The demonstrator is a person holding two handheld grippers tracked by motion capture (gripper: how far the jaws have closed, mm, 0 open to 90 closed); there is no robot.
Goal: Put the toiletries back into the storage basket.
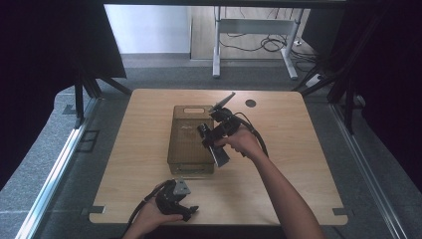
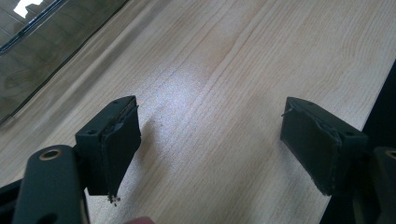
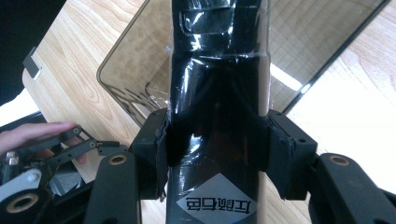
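A smoky see-through plastic bin [image 1: 189, 142] stands in the middle of the wooden table [image 1: 283, 189]. My right gripper [image 1: 209, 138] hovers over the bin's right rim, shut on a glossy black packet [image 1: 219, 155] with a grey label. In the right gripper view, the pads of my right gripper [image 3: 217, 149] press both sides of the packet [image 3: 217, 93], which reaches out over the bin [image 3: 130, 65]. My left gripper [image 1: 188, 209] rests near the table's front edge, and its jaws stand wide apart with nothing between them [image 2: 210, 140] above bare wood [image 2: 233, 70].
A round hole [image 1: 250, 103] lies in the tabletop behind the bin. A white desk frame [image 1: 254, 30] with cables stands on the floor beyond the table. Dark curtains hang on both sides. The left hand and its gripper [image 3: 70, 147] appear beside the bin.
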